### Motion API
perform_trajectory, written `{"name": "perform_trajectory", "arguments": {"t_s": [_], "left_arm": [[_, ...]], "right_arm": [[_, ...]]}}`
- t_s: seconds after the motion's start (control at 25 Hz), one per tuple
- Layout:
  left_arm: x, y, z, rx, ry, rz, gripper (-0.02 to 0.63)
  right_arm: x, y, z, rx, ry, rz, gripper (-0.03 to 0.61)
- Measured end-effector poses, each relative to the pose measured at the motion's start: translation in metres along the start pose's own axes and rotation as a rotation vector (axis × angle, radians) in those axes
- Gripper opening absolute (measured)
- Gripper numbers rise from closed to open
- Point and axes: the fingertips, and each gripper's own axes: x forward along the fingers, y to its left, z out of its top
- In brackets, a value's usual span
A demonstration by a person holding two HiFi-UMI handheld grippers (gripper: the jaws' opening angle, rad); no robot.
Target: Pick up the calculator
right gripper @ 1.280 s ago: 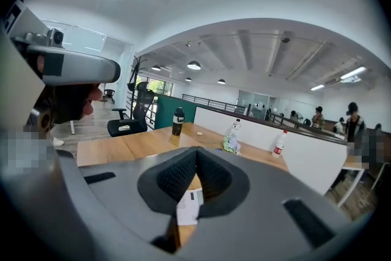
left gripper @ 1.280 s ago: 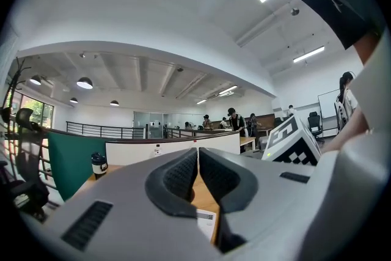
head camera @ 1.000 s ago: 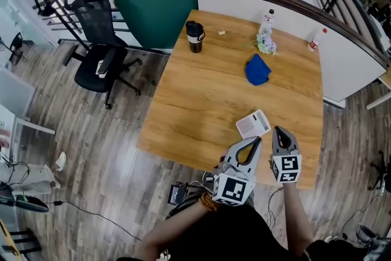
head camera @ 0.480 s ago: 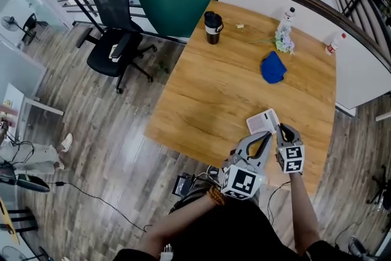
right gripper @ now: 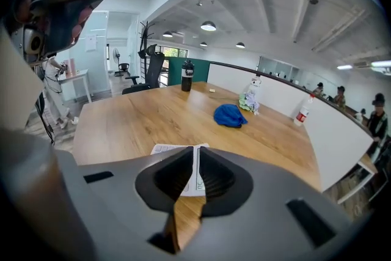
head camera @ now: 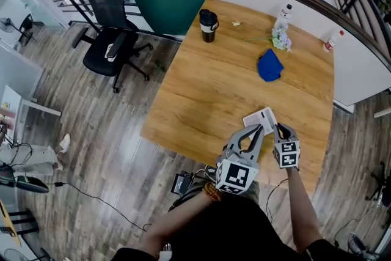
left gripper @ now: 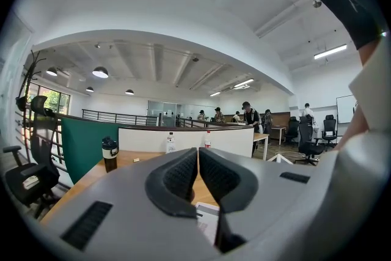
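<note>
The calculator [head camera: 259, 121] lies flat on the tabletop [head camera: 208, 88], just ahead of the right tool [head camera: 280, 129], whose jaws stand a crack apart, empty. The left tool [head camera: 255, 131] is closed, empty. The calculator is probably light, stiff and slick; pinch its near edge.

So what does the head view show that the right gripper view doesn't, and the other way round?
Only the head view shows the left gripper, its marker cube and the person's forearms from above. Only the right gripper view shows the ceiling lamps and people far off beyond the partition. Both show the wooden table, the white calculator lying flat on it, the blue cloth and the black mug.
</note>
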Motion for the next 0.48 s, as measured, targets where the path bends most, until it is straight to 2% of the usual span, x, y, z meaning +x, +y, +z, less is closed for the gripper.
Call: {"name": "perform_trajectory", "arguments": {"t_s": [0.48], "left_arm": [[0.002, 0.014, -0.005, 0.0, 0.022, 0.012, 0.023]], "right_arm": [[0.022, -0.004, -0.019, 0.044, 0.062, 0.017, 0.083]]}}
